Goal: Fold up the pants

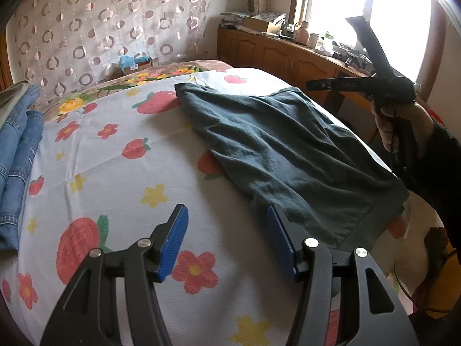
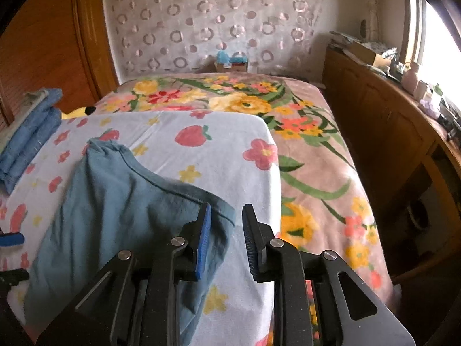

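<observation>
The dark teal pants (image 1: 276, 150) lie spread flat on the strawberry-print sheet (image 1: 109, 178); they look blue-grey in the right wrist view (image 2: 115, 201). My left gripper (image 1: 227, 242) is open and empty, just above the sheet at the pants' near left edge. My right gripper (image 2: 226, 242) is open and empty, above the pants' right hem corner; it shows held up by a hand in the left wrist view (image 1: 340, 54).
Folded blue jeans (image 1: 17, 158) are stacked at the bed's left edge, also in the right wrist view (image 2: 28, 138). A floral blanket (image 2: 302, 144) covers the bed's far and right parts. A cluttered wooden cabinet (image 2: 389, 121) runs along the right under the window.
</observation>
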`<state>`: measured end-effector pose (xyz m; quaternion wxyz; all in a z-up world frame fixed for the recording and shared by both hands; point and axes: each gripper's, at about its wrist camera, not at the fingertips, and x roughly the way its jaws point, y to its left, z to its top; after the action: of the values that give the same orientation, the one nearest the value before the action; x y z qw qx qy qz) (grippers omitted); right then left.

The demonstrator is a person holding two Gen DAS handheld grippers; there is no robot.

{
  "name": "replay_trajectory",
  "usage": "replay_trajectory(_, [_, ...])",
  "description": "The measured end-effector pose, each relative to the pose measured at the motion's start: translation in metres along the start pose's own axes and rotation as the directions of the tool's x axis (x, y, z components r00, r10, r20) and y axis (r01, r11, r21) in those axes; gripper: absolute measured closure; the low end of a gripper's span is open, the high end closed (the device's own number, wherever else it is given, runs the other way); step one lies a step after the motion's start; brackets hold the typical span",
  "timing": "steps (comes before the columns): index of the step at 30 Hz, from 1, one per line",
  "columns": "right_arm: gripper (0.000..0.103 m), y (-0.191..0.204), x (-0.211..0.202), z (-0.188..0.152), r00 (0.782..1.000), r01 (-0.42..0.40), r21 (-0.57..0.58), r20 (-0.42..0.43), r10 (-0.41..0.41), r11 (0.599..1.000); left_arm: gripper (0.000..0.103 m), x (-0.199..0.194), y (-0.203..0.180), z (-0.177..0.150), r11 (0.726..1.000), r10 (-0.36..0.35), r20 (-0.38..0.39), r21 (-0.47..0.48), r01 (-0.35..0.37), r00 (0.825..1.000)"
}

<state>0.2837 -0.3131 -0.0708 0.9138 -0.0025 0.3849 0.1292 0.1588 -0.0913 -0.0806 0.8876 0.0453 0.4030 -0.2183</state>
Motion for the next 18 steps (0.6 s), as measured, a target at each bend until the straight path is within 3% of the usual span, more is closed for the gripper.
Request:
replay_trajectory(2, [0.074,-0.001,-0.006,-0.002,1.0,-0.013,0.004,0.005,0.013,1.0,0.046,0.0,0.0,0.0,1.0,-0.001,0.001,0.0,0.001,1.0])
replay_trajectory(18, [0.064,0.028,-0.094,-0.052,0.996,-0.065,-0.004,0.067,0.065,0.998,0.046,-0.025,-0.021,-0.012,1.0,0.009,0.053,0.016,-0.01,0.999])
